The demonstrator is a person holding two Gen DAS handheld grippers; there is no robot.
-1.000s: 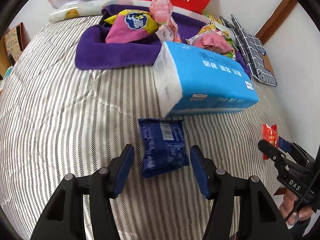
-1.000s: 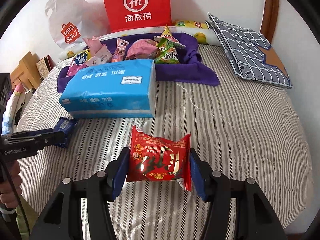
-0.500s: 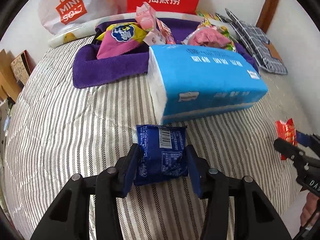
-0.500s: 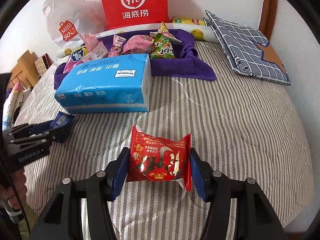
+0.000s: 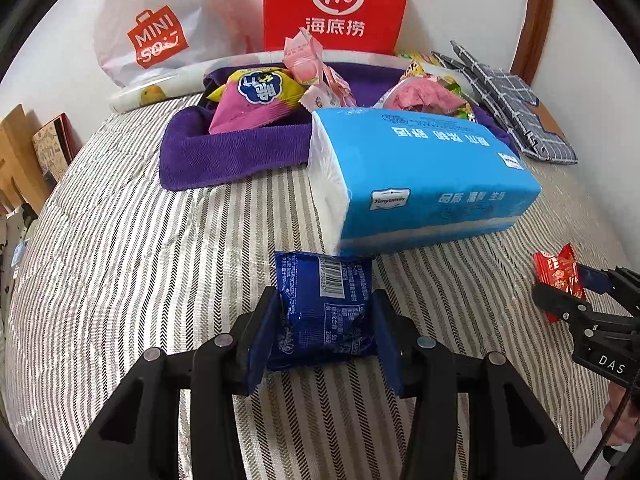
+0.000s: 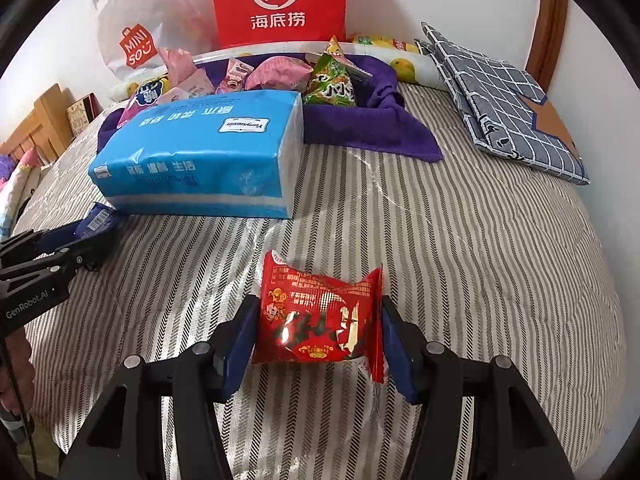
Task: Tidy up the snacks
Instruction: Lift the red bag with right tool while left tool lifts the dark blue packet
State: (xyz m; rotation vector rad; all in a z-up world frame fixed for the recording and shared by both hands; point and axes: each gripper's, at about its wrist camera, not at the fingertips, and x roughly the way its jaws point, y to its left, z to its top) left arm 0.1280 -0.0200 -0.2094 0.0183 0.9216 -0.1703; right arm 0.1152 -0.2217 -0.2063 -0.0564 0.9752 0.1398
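Note:
A dark blue snack packet (image 5: pixel 320 300) with a barcode sits between the blue pads of my left gripper (image 5: pixel 325 297). The pads touch both its sides while the jaws are opening slightly. My right gripper (image 6: pixel 318 308) is shut on a red foil snack packet (image 6: pixel 316 312), just above the striped bedcover. At the back, a purple towel nest (image 5: pixel 224 152) holds several pink, yellow and green snack bags. Each gripper shows in the other's view: the right gripper (image 5: pixel 560 292) at the right edge, the left gripper (image 6: pixel 80 248) at the left edge.
A big blue tissue pack (image 5: pixel 420 184) lies between the grippers and the purple towel. Behind the towel a red paper bag (image 5: pixel 336 4) and a white Miniso bag (image 5: pixel 156 40) lean on the wall. A grey checked cloth (image 6: pixel 504 100) lies at the back right. A hand (image 6: pixel 16 364) shows at the left edge.
My left gripper closed from wide open onto the blue packet and tilted up, so more of the wall shows. The right gripper kept still with the red packet.

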